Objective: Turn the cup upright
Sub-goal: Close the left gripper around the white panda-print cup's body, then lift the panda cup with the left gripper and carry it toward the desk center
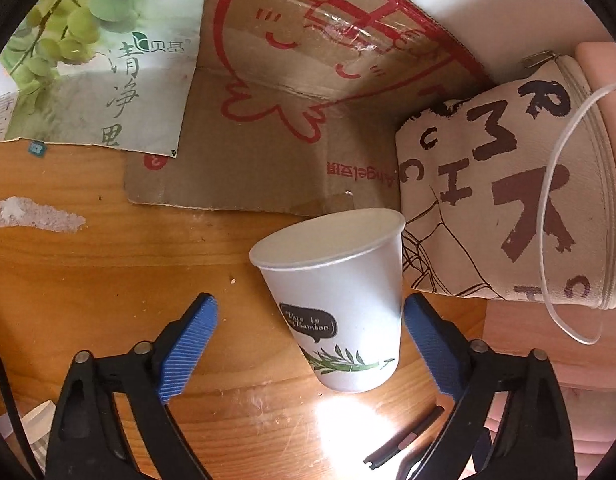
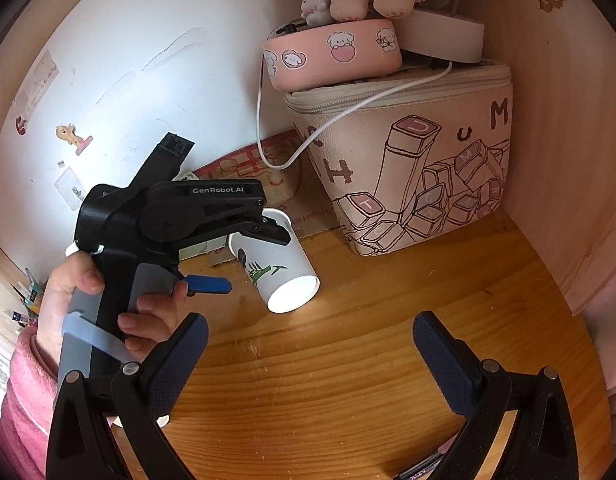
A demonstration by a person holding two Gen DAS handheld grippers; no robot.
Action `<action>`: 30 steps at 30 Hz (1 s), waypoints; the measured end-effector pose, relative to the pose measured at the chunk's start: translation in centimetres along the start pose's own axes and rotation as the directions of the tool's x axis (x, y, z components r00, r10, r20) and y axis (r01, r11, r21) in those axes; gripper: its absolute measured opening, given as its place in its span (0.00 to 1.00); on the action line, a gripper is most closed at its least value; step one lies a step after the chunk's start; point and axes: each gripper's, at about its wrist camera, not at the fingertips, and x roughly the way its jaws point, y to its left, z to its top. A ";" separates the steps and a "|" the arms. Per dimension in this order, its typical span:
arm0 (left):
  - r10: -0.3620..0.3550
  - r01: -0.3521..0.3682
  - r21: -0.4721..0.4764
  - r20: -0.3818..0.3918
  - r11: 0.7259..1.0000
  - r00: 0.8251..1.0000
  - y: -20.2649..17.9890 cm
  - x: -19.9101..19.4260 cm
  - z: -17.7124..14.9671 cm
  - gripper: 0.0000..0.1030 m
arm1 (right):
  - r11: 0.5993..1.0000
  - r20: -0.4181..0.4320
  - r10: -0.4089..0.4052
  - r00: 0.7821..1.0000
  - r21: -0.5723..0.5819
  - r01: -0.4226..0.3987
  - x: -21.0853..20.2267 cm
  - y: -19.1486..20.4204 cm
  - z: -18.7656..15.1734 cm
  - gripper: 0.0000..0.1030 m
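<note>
- Sitting between the left gripper's (image 1: 310, 344) blue pads (image 1: 185, 346), the white paper cup (image 1: 336, 300) fills the lower centre of the left wrist view; its rim is toward the top of frame, its base toward the bottom.
- Left jaws are spread; a gap shows between the left pad and the cup wall, and the right pad is just beside or touching the wall, cannot tell which.
- Right wrist view: cup (image 2: 281, 268) is mid-frame, tilted, white base facing the camera at lower right, mouth end under the left gripper (image 2: 267, 232) body.
- Whether the cup is lifted or resting on the wooden desk (image 2: 348, 360) cannot be told.
- A hand (image 2: 107, 304) in a pink sleeve holds the left gripper's handle at left of frame.
- Right gripper (image 2: 312, 360) is at the bottom of its own view, jaws released and wide apart, over bare desk, well apart from the cup.
- Cream printed bag (image 2: 420, 168) stands at upper right, a pink round tin (image 2: 332, 56) on top of it.
- Cardboard sheet (image 1: 291, 120) leans behind the cup in the left wrist view.
</note>
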 end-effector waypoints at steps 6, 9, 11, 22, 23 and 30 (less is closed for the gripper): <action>-0.026 0.026 -0.006 -0.052 1.000 0.998 -0.1 1.4 0.7 0.79 | 1.000 -0.007 -0.015 1.000 0.003 0.015 -0.3 0.0 -0.5 1.00; -0.025 0.025 -0.010 -0.083 1.000 0.996 -1.1 1.9 0.8 0.69 | 1.000 -0.008 -0.021 1.000 0.019 0.021 -0.5 -0.3 -0.7 1.00; -0.010 0.011 0.007 -0.072 1.000 0.997 -1.2 2.0 0.7 0.65 | 0.999 -0.007 -0.023 1.000 0.031 0.023 -0.6 -0.4 -0.9 1.00; 0.062 -0.057 0.077 -0.061 0.995 0.996 -3.4 1.3 0.1 0.64 | 0.998 0.009 -0.039 0.999 0.051 0.038 -1.5 -1.2 -1.0 1.00; 0.068 -0.063 0.083 -0.061 0.995 0.996 -3.5 1.2 -0.1 0.64 | 0.998 0.009 -0.040 0.999 0.049 0.039 -1.6 -1.1 -1.0 1.00; 0.108 -0.099 0.141 -0.056 0.985 0.993 -5.1 -0.1 -2.4 0.64 | 0.999 0.023 -0.031 0.999 0.035 0.030 -2.8 -0.3 -1.4 1.00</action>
